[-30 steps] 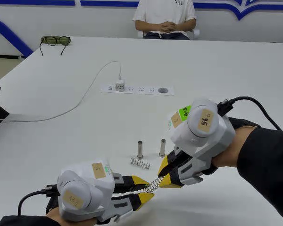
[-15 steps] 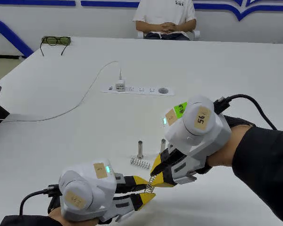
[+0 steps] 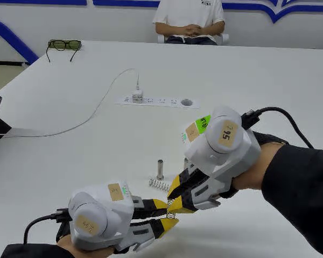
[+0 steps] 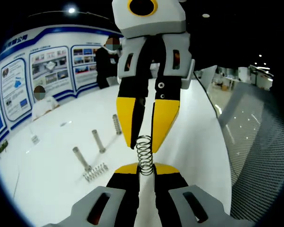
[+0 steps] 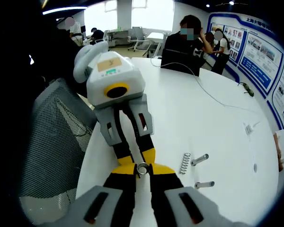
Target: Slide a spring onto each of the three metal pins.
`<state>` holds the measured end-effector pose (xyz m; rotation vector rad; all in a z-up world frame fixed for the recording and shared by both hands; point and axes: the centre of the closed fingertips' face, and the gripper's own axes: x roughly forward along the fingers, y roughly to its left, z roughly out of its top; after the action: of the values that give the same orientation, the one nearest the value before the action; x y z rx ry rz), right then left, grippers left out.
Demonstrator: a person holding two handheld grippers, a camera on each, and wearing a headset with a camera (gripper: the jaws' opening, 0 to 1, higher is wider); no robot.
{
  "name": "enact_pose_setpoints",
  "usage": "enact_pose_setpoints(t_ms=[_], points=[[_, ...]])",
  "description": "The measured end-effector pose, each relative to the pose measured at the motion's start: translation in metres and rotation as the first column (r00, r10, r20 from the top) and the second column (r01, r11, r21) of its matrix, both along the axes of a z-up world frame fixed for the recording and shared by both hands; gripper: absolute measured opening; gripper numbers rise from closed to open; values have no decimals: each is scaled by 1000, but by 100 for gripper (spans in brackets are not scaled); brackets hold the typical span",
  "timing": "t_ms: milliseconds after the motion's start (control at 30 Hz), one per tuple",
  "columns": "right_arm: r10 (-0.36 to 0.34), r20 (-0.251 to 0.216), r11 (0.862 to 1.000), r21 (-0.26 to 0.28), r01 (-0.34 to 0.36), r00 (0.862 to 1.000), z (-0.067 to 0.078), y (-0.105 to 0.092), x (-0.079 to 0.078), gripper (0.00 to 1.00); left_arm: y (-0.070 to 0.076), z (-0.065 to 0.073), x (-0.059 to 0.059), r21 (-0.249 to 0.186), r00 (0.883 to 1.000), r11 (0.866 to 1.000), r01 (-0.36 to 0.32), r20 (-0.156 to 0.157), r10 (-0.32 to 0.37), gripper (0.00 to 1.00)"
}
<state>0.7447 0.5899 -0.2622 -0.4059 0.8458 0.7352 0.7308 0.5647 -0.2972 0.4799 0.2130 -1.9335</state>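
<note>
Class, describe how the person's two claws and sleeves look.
The left claw and right claw share rounded white housings, black jaws tipped yellow, tan stickers and black cables. The right adds a green sticker. The sleeves are black.

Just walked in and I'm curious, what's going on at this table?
A person holds a gripper in each hand over a white table. The left gripper and the right gripper both pinch one spring, held between them. A second spring lies loose beside two bare metal pins; a third pin beyond them seems to carry a spring already.
</note>
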Motion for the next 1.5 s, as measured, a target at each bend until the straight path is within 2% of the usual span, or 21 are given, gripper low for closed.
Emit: enact_pose_setpoints(t_ms=[700,967,1167,1367,1500], points=[[-26,11,999,22,26,1000,-3,-3,-1,14,-3,2,-1,-9,1000,1000,-8,-24,8,10],[-31,22,999,23,31,999,-2,-3,1,12,-3,5,-1,-15,999,1000,-17,-44,16,10],[-34,16,999,22,33,999,-2,-2,2,12,-3,5,0,-16,999,1000,-20,-35,19,11],[-42,14,999,24,42,999,-2,-4,2,12,-4,4,1,-13,999,999,-31,-35,31,17],[-54,19,998,27,54,998,0,-7,3,12,-2,4,4,-10,998,999,-44,-48,43,22]])
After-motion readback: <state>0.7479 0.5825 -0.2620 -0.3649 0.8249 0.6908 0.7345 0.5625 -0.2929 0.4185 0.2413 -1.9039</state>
